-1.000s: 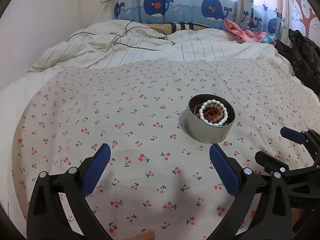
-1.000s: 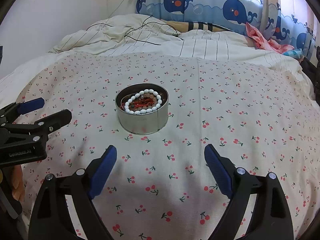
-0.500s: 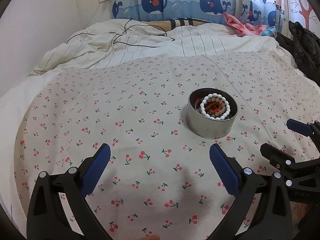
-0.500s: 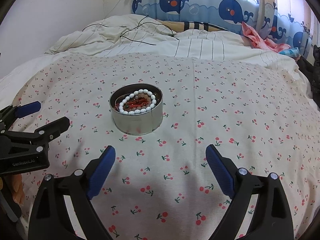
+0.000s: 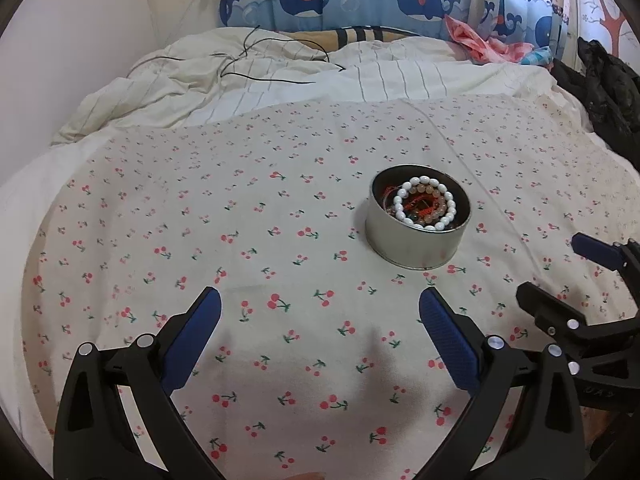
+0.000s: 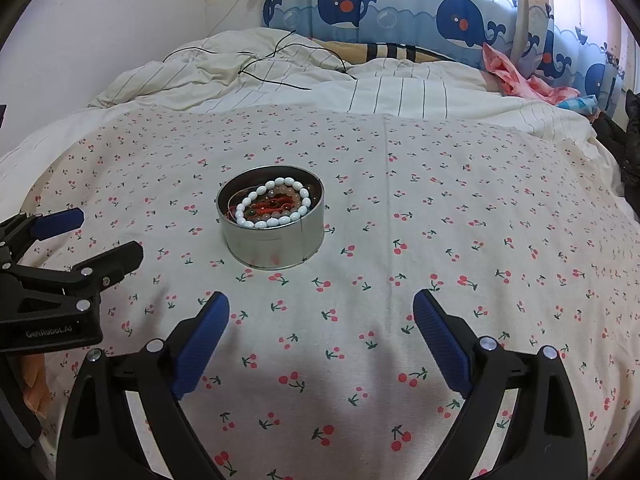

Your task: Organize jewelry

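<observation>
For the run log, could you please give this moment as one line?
left claw: open, empty | right claw: open, empty | tin: on cherry-print sheet | white bead bracelet: in tin

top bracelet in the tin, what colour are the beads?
White, glossy oval beads on the top bracelet, lying in the tin. Clearest in the right wrist view.

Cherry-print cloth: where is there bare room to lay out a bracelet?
The cherry-print cloth lies bare all round the tin: widest right of it, also between it and both open grippers. Only the tin's inside is crowded with bracelets.
</observation>
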`<state>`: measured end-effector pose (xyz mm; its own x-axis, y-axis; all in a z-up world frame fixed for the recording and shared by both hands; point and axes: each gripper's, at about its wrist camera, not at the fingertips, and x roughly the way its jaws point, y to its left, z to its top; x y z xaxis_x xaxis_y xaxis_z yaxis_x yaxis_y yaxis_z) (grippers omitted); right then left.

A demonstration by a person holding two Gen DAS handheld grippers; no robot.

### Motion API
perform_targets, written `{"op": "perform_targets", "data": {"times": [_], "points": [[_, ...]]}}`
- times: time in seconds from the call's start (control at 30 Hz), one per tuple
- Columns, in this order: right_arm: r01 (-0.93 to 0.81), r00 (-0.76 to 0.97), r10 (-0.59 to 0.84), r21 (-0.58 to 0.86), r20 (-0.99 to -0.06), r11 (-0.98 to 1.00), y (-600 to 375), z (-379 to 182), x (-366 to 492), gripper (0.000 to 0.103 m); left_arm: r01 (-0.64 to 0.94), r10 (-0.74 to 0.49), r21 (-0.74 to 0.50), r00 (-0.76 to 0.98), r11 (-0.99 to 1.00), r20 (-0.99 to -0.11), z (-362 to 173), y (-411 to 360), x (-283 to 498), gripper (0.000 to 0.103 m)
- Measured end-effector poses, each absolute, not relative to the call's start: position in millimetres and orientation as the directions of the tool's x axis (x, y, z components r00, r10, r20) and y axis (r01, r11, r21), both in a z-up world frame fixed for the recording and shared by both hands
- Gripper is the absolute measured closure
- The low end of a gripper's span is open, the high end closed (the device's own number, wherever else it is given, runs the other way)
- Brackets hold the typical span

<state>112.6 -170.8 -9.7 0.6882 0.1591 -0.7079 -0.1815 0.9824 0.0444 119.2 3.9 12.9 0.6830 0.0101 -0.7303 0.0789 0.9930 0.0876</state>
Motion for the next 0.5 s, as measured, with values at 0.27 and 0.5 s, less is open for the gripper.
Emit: {"op": "perform_targets", "data": {"times": [0.27, 0.5], "points": [[-0.177, 0.69, 0.155, 0.043, -0.707, 0.983, -171.1, -10.0, 112.9, 0.013, 0.062, -0.019, 0.029, 0.659, 0.998, -0.752, 9.5, 10.9, 123.0, 0.008], [-0.171, 0.694, 0.148, 0.039, -0.705, 0.985, -172.6, -10.2, 112.7, 0.013, 0.063, 0.009, 0.068, 0.66, 0.996, -0.751, 7.3, 5.5, 122.5, 0.008]]}}
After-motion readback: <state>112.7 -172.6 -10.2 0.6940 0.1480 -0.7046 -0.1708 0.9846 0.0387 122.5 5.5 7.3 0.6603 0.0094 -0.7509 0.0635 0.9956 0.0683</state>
